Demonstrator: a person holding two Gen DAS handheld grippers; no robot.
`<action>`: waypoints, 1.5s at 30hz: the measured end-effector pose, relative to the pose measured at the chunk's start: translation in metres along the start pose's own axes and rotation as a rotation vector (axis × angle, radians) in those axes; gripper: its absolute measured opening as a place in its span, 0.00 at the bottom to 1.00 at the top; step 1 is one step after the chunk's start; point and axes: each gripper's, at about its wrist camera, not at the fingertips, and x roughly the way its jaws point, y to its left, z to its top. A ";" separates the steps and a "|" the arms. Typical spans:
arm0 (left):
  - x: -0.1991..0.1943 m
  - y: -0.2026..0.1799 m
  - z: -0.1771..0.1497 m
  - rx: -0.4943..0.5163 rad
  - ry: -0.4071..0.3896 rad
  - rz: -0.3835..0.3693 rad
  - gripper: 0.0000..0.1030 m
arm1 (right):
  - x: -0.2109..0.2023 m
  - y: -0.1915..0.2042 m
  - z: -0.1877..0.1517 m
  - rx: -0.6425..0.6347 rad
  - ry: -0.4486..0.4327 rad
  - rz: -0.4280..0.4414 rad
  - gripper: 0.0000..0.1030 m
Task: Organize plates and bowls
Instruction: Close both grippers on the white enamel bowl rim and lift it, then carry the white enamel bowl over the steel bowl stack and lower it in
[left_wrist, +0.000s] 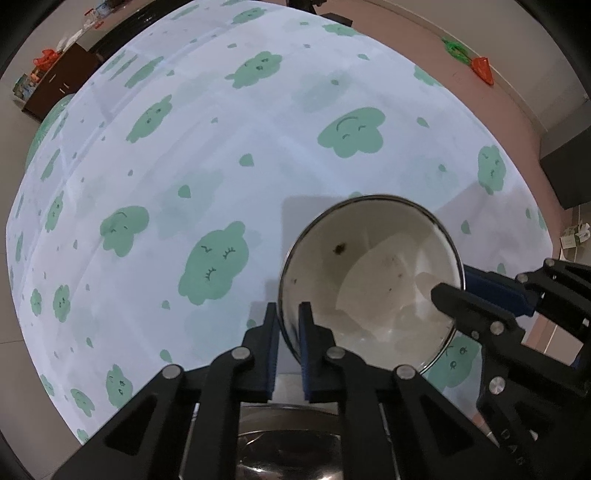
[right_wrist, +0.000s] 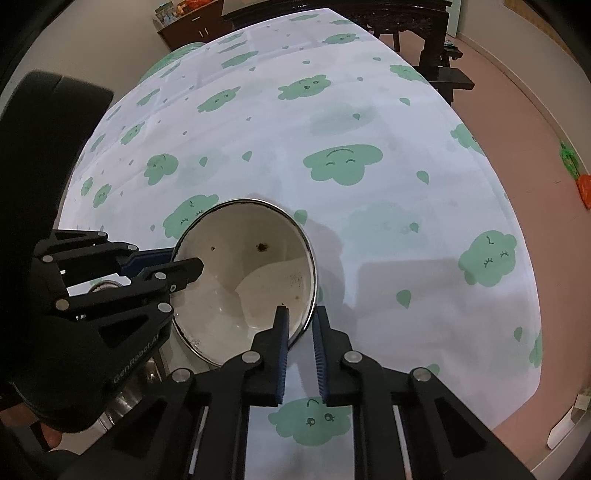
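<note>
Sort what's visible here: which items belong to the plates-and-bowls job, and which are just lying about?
Part of the job:
- white bowl, rim gripped on opposite sides
- left hand-held gripper and right hand-held gripper, both on that rim
- steel bowl below the left one

Just lying about:
- cloud-print tablecloth
- orange bag on floor
- dark cabinet

Even, soft indoor light, faint shadows on the tablecloth (left_wrist: 258, 147), heavy fisheye bending, dark vignetted corners.

Home, cloud-print tablecloth (left_wrist: 258, 155); dark wooden cabinet (left_wrist: 62, 79)
</note>
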 end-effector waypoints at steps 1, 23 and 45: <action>-0.001 -0.001 0.000 0.000 -0.006 0.004 0.07 | -0.001 0.000 0.000 -0.001 -0.002 -0.001 0.14; -0.049 0.017 -0.006 -0.029 -0.055 0.000 0.07 | -0.047 0.016 0.013 -0.038 -0.054 0.016 0.14; -0.080 0.043 -0.054 -0.086 -0.076 0.028 0.07 | -0.077 0.064 -0.006 -0.125 -0.066 0.050 0.14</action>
